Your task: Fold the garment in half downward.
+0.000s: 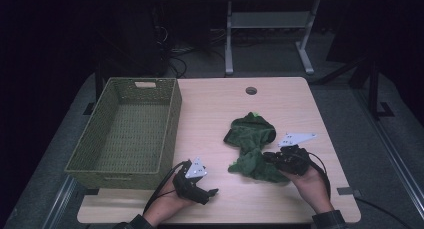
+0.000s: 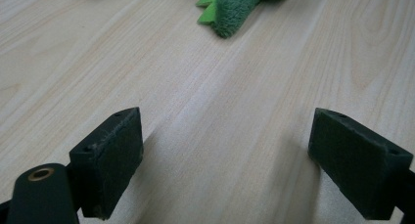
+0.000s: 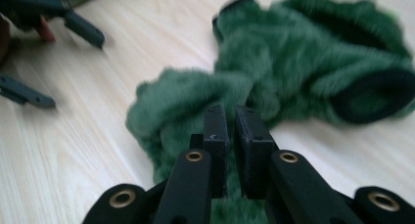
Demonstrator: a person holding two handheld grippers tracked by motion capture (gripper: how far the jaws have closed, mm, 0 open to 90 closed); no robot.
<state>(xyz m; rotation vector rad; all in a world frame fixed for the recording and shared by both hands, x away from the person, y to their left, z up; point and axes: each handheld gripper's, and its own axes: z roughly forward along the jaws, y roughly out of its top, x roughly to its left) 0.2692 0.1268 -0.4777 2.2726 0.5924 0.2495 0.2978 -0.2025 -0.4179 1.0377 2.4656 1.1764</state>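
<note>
A fuzzy dark green garment (image 1: 252,144) with black cuffs lies crumpled on the right half of the wooden table (image 1: 215,104). My right gripper (image 1: 268,157) is at its near right edge, and in the right gripper view its jaws (image 3: 230,121) stand almost together with green pile (image 3: 293,62) pinched between them. My left gripper (image 1: 207,190) rests near the table's front edge, left of the garment and apart from it. Its jaws (image 2: 240,160) are wide open over bare wood, with a tip of the garment (image 2: 230,13) farther ahead. The right gripper view also shows the left gripper (image 3: 73,71) at the upper left.
An empty green woven basket (image 1: 172,124) stands along the table's left side, close to my left hand. A round cable hole (image 1: 251,90) sits near the far edge. Beyond the table are another table's metal legs (image 1: 229,39) and dark floor.
</note>
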